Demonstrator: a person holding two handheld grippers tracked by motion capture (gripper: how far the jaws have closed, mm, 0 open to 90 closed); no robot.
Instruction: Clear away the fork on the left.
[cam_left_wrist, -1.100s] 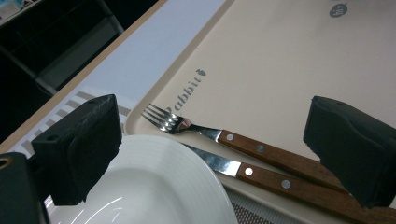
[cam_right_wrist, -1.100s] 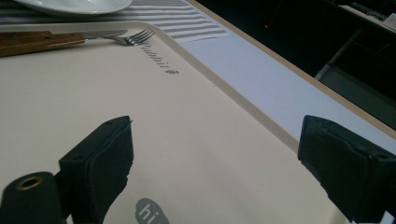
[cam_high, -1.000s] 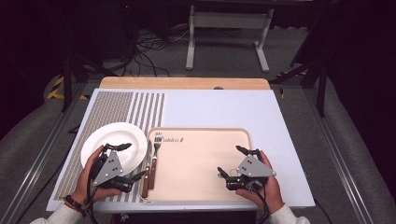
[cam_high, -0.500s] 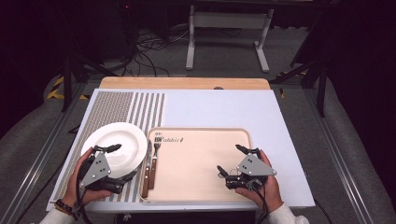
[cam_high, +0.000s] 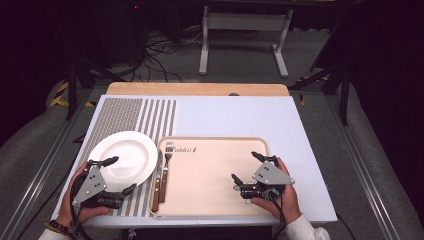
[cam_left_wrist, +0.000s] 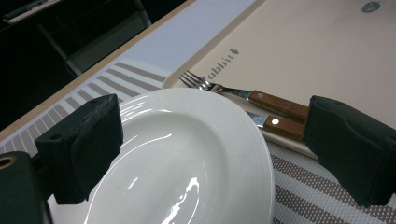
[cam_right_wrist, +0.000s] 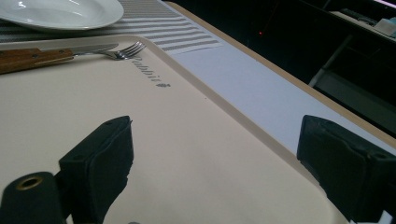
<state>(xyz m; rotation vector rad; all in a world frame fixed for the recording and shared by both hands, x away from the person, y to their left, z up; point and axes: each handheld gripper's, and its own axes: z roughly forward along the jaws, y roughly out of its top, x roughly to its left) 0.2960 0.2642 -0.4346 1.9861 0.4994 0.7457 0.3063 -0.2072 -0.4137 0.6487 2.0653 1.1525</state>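
Note:
A white plate rests on a striped mat at the front left. A beige tray lies to its right, with a wood-handled fork and knife along its left edge. My left gripper is open at the plate's near rim, one jaw over the plate and one beside it. In the left gripper view, the plate lies between the jaws of the left gripper, with the fork and knife beyond. My right gripper is open and empty over the tray's right part.
The white table top stretches behind the tray, ending in a wooden strip at the far edge. Beyond it, on the dark floor, stand a metal frame and cables. The table's front edge runs just behind both hands.
My left gripper has shifted left, away from the cutlery at the tray's edge to the plate's near side. The right gripper has stayed put.

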